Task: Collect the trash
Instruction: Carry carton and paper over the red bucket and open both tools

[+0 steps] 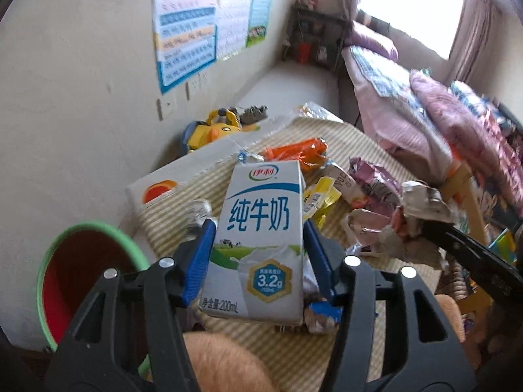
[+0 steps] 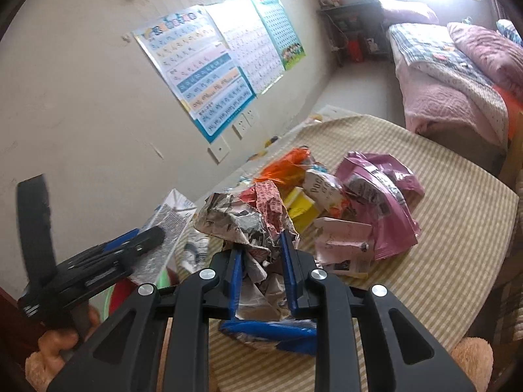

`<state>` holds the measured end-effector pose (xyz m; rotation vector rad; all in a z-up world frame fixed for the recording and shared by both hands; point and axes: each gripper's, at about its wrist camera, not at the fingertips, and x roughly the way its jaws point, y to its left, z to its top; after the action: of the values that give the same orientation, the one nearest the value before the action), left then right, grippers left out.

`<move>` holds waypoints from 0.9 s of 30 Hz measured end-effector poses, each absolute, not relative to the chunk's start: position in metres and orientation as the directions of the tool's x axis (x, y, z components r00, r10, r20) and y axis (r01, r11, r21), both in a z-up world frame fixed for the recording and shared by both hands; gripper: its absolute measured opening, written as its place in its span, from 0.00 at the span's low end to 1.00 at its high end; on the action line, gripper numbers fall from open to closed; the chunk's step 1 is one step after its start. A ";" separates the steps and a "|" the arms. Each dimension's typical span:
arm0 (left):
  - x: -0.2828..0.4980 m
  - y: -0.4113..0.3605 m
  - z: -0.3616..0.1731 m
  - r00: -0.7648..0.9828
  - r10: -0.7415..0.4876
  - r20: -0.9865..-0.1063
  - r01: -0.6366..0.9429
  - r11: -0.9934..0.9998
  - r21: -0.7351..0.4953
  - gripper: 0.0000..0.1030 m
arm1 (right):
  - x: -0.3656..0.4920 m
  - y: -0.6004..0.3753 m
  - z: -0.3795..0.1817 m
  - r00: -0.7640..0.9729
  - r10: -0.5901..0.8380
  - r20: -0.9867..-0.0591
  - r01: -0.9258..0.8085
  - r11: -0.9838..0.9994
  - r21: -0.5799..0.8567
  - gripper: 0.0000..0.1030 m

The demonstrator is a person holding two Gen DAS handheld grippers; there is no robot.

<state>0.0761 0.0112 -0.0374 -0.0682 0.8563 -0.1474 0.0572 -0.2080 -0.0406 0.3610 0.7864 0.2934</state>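
My left gripper [image 1: 260, 225] is shut on a white and blue milk carton [image 1: 258, 238], holding it above the striped table [image 1: 327, 352]. My right gripper [image 2: 261, 241] is shut on a crumpled newspaper wad [image 2: 242, 219], which also shows at the right of the left wrist view [image 1: 412, 222]. A red bin with a green rim [image 1: 81, 274] stands low at the left, beside the table. The left gripper and carton appear at the left of the right wrist view [image 2: 157, 228].
More trash lies on the table: an orange wrapper [image 1: 300, 152], a yellow packet [image 1: 318, 199], a pink bag [image 2: 382, 202], a pale paper pack [image 2: 343, 245] and a blue wrapper [image 2: 271, 333]. A yellow toy [image 1: 215, 127] and a cardboard box [image 1: 183, 176] sit by the wall. A bed [image 1: 425, 114] is at the right.
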 end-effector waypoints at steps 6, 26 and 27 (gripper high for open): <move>0.038 0.057 -0.024 0.695 -0.035 -0.718 -0.030 0.996 -0.078 0.51 | 0.045 -0.165 -0.019 0.655 0.435 -0.618 -0.214 0.891 0.400 0.20; 0.001 0.218 -0.087 0.565 0.106 -0.818 -0.349 0.930 -0.120 0.00 | 0.074 0.060 -0.063 0.343 0.576 -0.742 -0.509 0.778 0.369 0.20; 0.002 0.218 -0.090 0.560 0.102 -0.822 -0.348 0.929 -0.122 0.00 | 0.076 0.061 -0.067 0.338 0.572 -0.747 -0.508 0.779 0.367 0.21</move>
<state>0.0016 0.2181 -0.0904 -0.2850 0.9428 0.2697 0.0765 0.0607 -0.0675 0.0723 1.0042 0.7048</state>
